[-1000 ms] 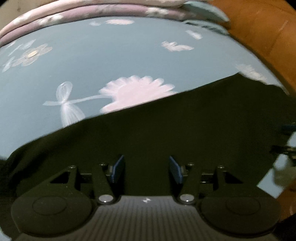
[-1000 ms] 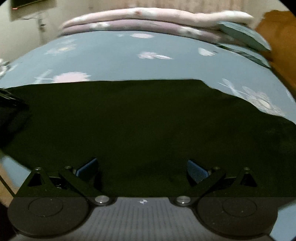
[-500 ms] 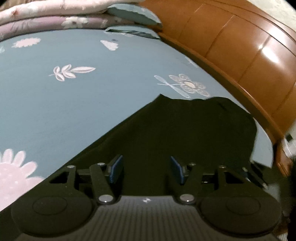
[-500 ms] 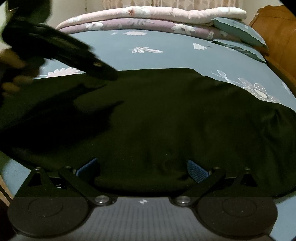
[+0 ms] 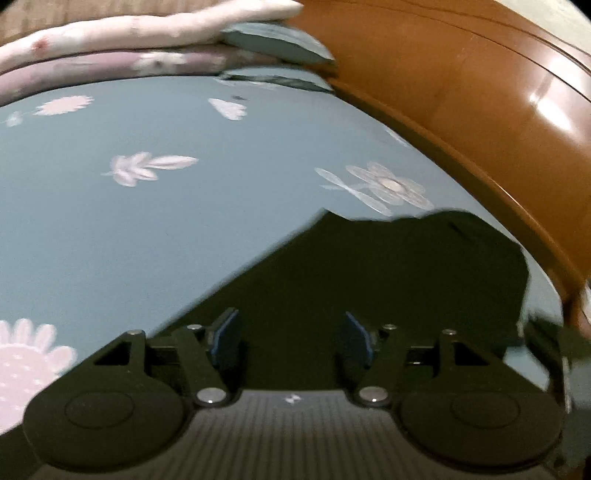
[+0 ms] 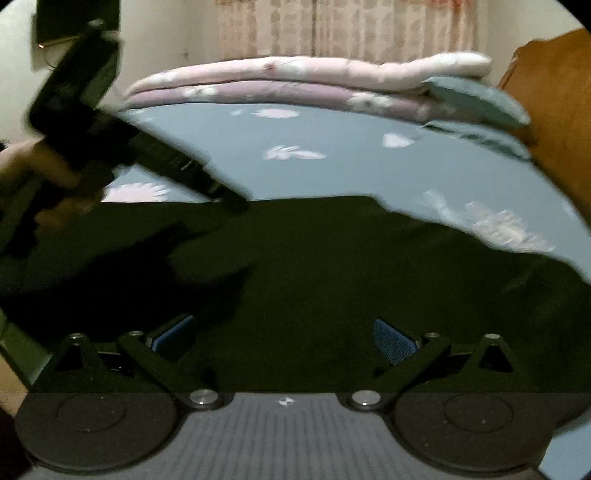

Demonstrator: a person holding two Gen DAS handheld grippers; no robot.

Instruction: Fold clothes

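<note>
A black garment (image 6: 332,280) lies spread flat on the blue flowered bed sheet (image 6: 332,173). In the left wrist view the same black garment (image 5: 388,280) runs away to the right, towards the wooden bed frame. My left gripper (image 5: 291,338) hovers over the garment's near part; its jaws are opening and nothing is pinched between the blue pads. My right gripper (image 6: 286,338) stands wide open over the garment's front edge, with only cloth below it. In the right wrist view the left gripper (image 6: 147,158) shows at the upper left, held by a hand (image 6: 40,170).
Folded pink and mauve quilts (image 6: 295,81) and a blue pillow (image 6: 476,99) are stacked at the far side of the bed. An orange-brown wooden bed frame (image 5: 480,110) rises along the right. A curtain (image 6: 351,29) hangs behind.
My left gripper has swung across the garment towards the wooden frame side and its pads stand wider apart. In the right wrist view it has come into sight at the upper left.
</note>
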